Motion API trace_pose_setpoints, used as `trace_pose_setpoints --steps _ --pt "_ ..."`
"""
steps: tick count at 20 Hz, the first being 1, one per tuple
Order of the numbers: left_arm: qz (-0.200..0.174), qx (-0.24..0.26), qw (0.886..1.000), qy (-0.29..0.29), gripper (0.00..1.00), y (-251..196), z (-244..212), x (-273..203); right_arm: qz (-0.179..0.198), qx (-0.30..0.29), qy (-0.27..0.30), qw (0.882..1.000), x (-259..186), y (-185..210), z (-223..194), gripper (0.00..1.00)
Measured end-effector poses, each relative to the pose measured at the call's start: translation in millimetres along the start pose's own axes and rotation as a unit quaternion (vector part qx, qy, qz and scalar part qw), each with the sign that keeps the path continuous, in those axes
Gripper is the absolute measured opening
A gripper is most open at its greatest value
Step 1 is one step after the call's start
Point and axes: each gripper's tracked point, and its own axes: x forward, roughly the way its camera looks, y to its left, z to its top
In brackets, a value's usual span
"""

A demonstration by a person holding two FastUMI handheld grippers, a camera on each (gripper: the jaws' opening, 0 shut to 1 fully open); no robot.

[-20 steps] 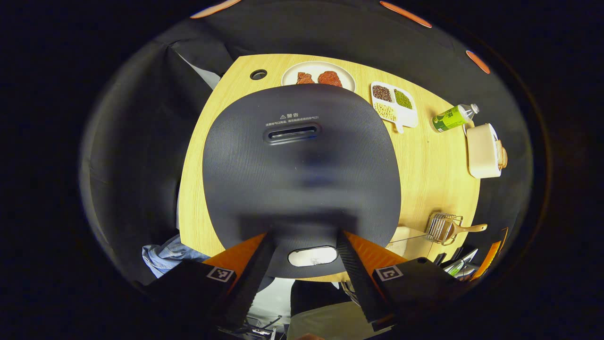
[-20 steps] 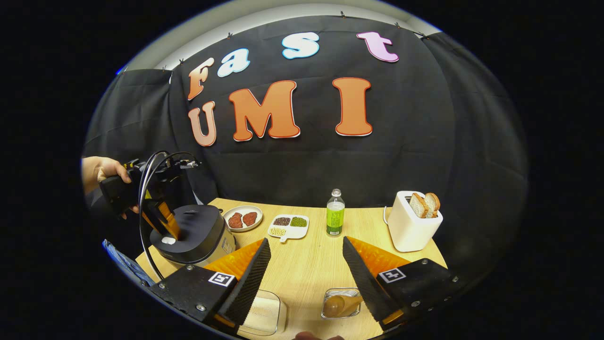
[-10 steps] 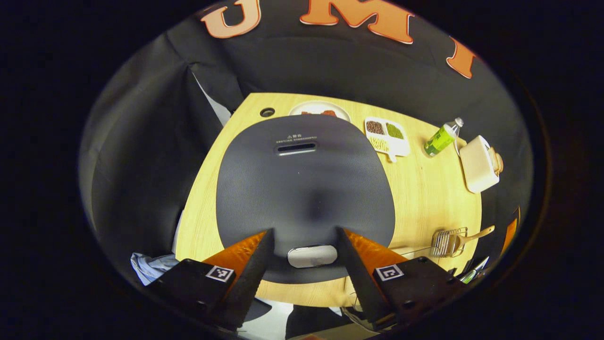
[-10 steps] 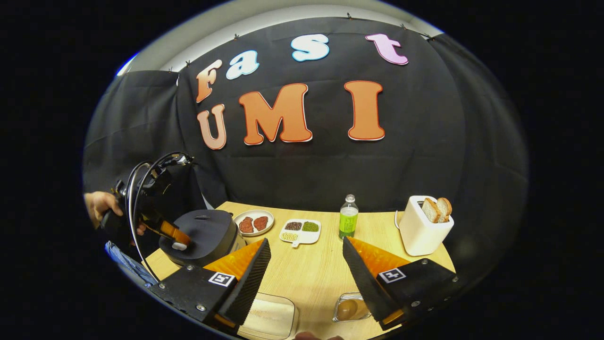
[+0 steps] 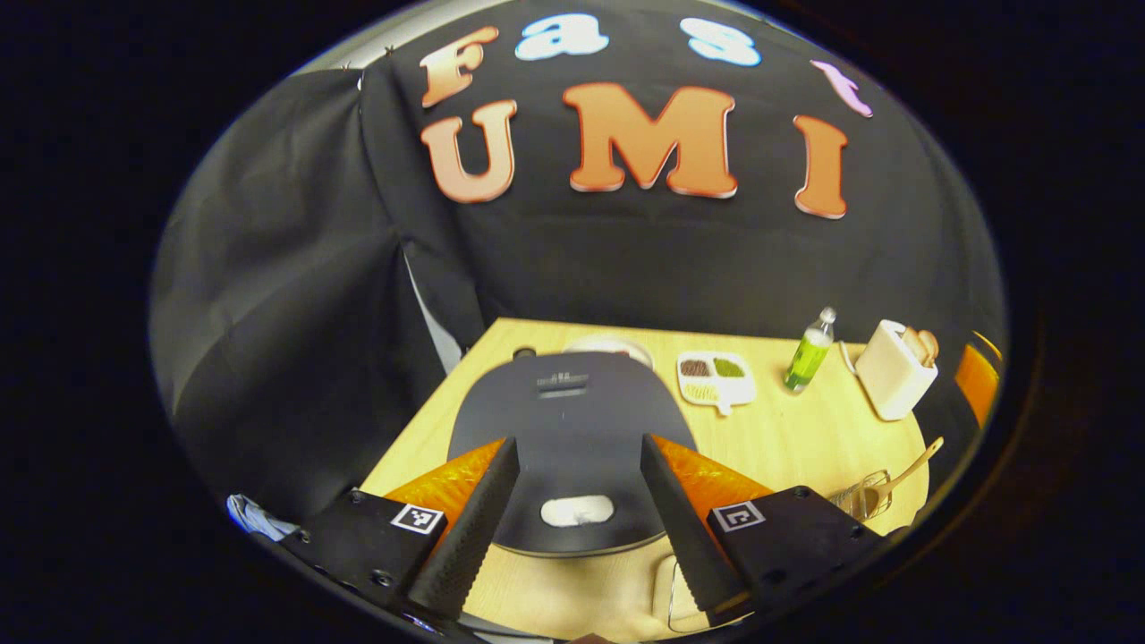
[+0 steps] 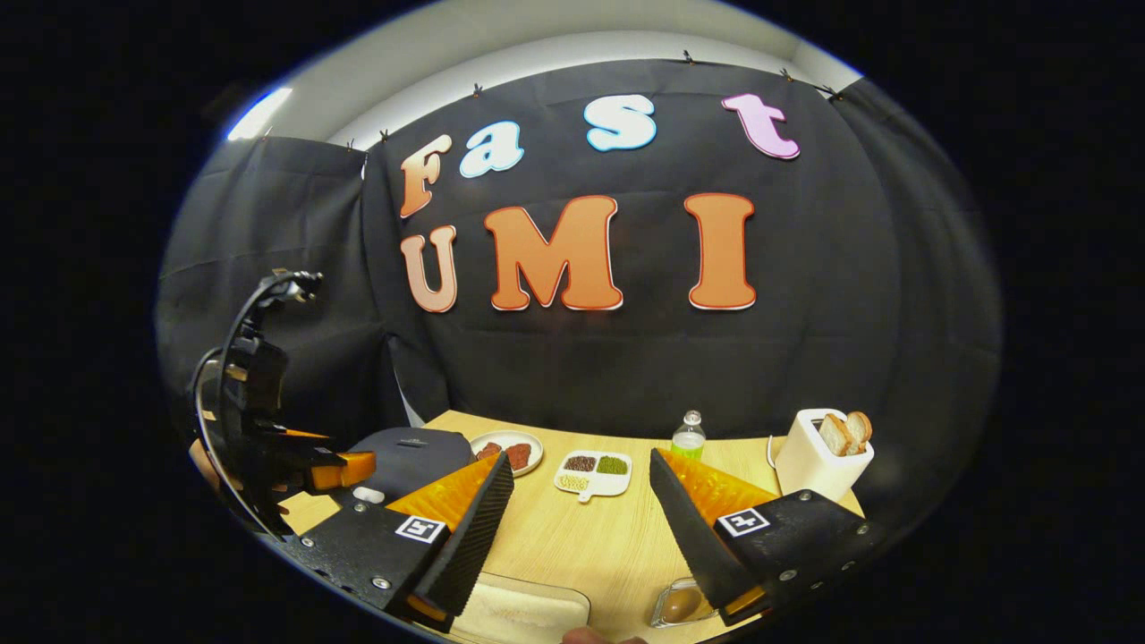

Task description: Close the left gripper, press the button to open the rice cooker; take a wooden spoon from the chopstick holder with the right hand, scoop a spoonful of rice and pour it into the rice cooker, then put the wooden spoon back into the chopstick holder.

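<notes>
The dark rice cooker (image 5: 572, 420) stands with its lid down, and its pale button (image 5: 577, 511) shows between my left fingers. My left gripper (image 5: 577, 444) is open and held back from the lid, touching nothing. The right gripper view has that gripper (image 6: 333, 469) hovering over the cooker (image 6: 407, 450) at the left. A wooden spoon (image 5: 911, 461) leans in the wire chopstick holder (image 5: 861, 499) at the right. My right gripper (image 6: 581, 461) is open over the table, with the rice container (image 6: 523, 614) and the spoon's bowl (image 6: 680, 605) just below it.
On the wooden table (image 6: 608, 537) behind the cooker sit a plate of meat (image 6: 506, 450), a divided dish of beans (image 6: 593, 472), a green bottle (image 6: 689, 436) and a white toaster (image 6: 816, 458) with bread. Black cloth walls close in behind and on the left.
My left gripper has drawn up and back from the cooker lid and tilted toward the wall. The right gripper has tilted up and back as well. The lid stays down.
</notes>
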Motion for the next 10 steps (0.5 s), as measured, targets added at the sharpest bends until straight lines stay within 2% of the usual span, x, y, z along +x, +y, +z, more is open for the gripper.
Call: trace_pose_setpoints --steps 1,2,3,4,5,6,8,10 --pt "0.001 0.005 0.999 -0.032 0.97 2 17 -10 0.002 -0.001 -0.007 1.0 0 3 6 0.95" --pt "0.0 0.008 0.998 -0.059 0.93 1 32 -21 0.004 -0.001 -0.016 1.0 0 6 13 0.95" --pt "-0.003 0.01 0.996 -0.084 0.96 0 45 -30 0.005 0.001 -0.025 1.0 -2 9 22 0.95" --pt "-0.003 0.011 0.994 -0.108 0.89 1 57 -40 0.006 0.002 -0.035 0.999 -3 11 31 0.95" --pt "-0.005 0.011 0.991 -0.132 0.96 2 68 -48 0.006 0.003 -0.046 0.999 -4 12 40 0.95" --pt "-0.007 0.01 0.989 -0.151 0.89 3 79 -55 0.006 0.003 -0.058 0.998 -6 12 48 0.95" --pt "-0.007 0.003 0.983 -0.184 0.96 10 94 -72 0.005 0.003 -0.079 0.997 -8 14 61 0.95" --pt "-0.003 -0.002 0.977 -0.211 0.96 18 104 -86 0.005 0.002 -0.099 0.995 -13 15 74 0.95"
